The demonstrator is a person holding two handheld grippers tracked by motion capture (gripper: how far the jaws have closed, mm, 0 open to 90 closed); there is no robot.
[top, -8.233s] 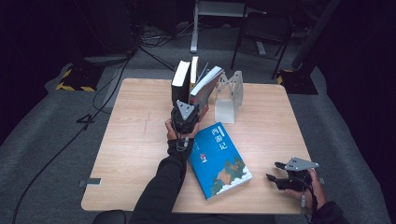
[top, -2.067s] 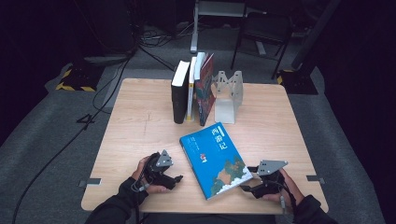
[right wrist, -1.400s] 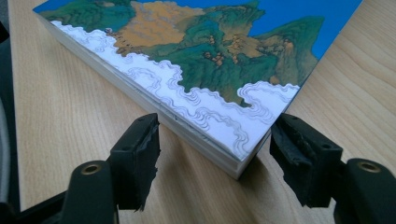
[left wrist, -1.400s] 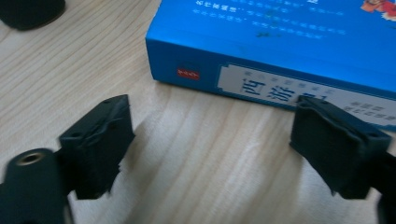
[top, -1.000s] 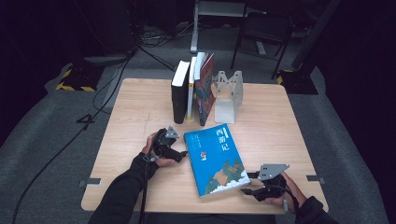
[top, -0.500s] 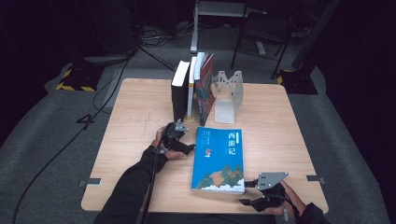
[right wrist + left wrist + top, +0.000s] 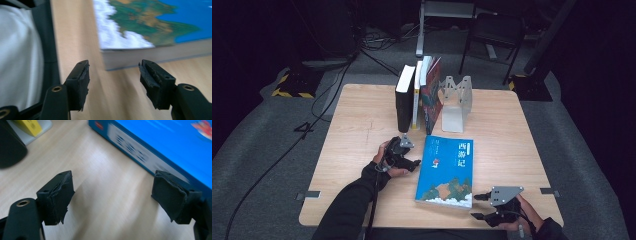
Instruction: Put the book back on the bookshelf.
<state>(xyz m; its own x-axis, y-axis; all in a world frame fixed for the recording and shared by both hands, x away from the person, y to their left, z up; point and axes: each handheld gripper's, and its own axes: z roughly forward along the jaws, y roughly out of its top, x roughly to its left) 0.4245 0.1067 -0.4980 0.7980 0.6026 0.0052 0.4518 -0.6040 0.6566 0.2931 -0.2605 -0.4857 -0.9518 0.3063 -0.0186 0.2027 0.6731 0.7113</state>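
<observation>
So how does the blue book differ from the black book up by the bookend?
The blue book lies flat, cover up; the black book stands upright on its edge. The blue one lies alone between the two grippers; the black one stands in a row with other books. Both rest on the table.

A row of upright books is standing at the far middle of the wooden bench (image 7: 352, 125): a black book (image 7: 404, 104) at the left, a thin pale book (image 7: 416, 95) touching it, and a red-covered book (image 7: 431, 97) leaning against that one. Just beside them, a grey metal bookend (image 7: 455, 102) is sitting on the bench. Beyond the bench, cables (image 7: 332, 85) are trailing over the grey floor (image 7: 257, 150), and a dark chair (image 7: 494, 32) is standing near a pale stand (image 7: 439, 12).
</observation>
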